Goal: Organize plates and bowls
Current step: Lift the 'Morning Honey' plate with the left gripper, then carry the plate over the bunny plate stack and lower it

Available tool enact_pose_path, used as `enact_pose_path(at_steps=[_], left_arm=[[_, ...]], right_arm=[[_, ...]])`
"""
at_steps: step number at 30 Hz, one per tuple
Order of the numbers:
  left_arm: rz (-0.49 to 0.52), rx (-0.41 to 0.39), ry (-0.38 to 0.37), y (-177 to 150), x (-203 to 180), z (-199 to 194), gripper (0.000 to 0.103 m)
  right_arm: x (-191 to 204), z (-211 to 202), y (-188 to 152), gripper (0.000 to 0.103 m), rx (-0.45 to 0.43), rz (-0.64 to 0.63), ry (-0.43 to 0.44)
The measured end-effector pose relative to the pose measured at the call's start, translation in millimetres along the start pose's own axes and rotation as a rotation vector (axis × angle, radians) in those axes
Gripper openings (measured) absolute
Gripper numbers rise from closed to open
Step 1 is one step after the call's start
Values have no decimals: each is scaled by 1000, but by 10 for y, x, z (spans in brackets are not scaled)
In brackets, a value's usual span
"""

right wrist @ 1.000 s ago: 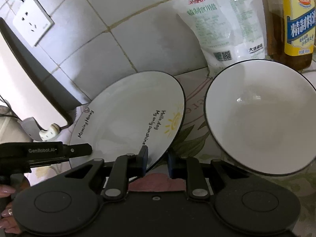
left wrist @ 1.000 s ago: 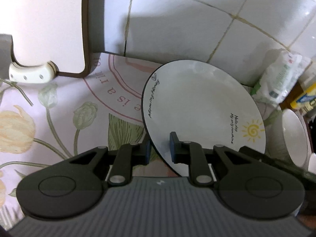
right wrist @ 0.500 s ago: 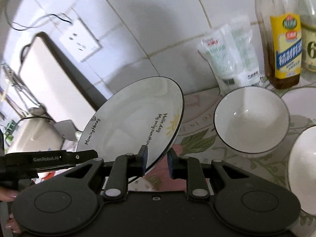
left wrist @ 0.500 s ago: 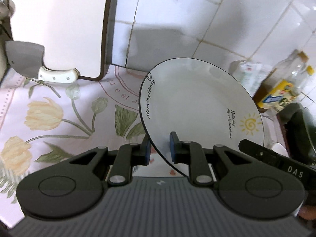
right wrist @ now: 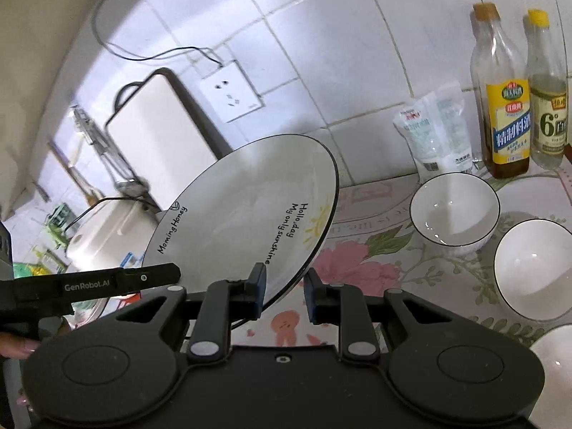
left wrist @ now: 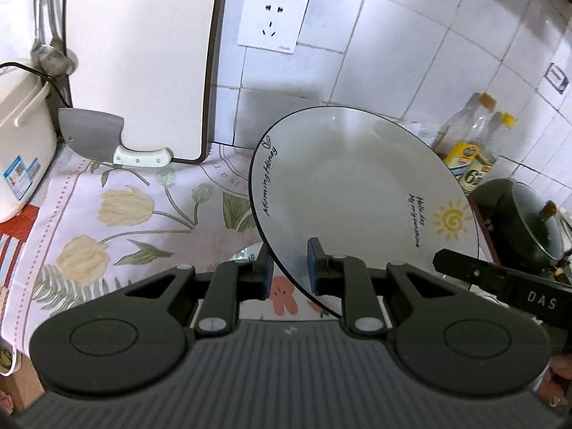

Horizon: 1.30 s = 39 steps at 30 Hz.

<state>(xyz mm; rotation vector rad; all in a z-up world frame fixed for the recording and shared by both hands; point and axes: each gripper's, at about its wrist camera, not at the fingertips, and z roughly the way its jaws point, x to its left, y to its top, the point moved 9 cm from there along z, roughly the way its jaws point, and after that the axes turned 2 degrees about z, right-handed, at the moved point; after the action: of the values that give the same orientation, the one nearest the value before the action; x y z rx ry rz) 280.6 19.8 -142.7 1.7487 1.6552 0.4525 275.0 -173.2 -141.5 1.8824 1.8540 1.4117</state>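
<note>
My plate [left wrist: 357, 193] carries "Morning Honey" along one edge and "Hello.day My only sunshine" beside a yellow sun on the other. My left gripper [left wrist: 289, 270] is clamped on its near rim, and my right gripper [right wrist: 284, 287] pinches the opposite rim, so the plate hangs tilted between the two, clear of the worktop [left wrist: 143, 221]. In the right wrist view the left tool reads "GenRobot.AI"; in the left wrist view the right one reads "DAS". Beyond my right gripper stand two bottles [right wrist: 507, 107], the yellow-labelled one in Chinese characters, the other marked "6°", with a printed bag [right wrist: 438, 136] beside them.

A second ago the plate sat low, close to the flowered cloth; now it is raised, and the wall socket [left wrist: 271, 23] and two white bowls [right wrist: 454, 211] have come into sight. The plate is white, shallow and glossy, with a thin black rim.
</note>
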Motion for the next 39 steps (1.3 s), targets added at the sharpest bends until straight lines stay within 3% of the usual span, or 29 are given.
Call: enact_pose_path(at_steps=[6, 14, 39], left_arm=[[-34, -19, -25, -189, 30, -259, 17], [-36, 13, -14, -504, 132, -312, 17], [-118, 187, -6, -1237, 500, 395, 17]], right_arm=[[149, -287, -137, 27, -40, 7, -1], [150, -284, -450, 27, 7, 15, -3], [-155, 285, -1168, 27, 213, 51, -80]])
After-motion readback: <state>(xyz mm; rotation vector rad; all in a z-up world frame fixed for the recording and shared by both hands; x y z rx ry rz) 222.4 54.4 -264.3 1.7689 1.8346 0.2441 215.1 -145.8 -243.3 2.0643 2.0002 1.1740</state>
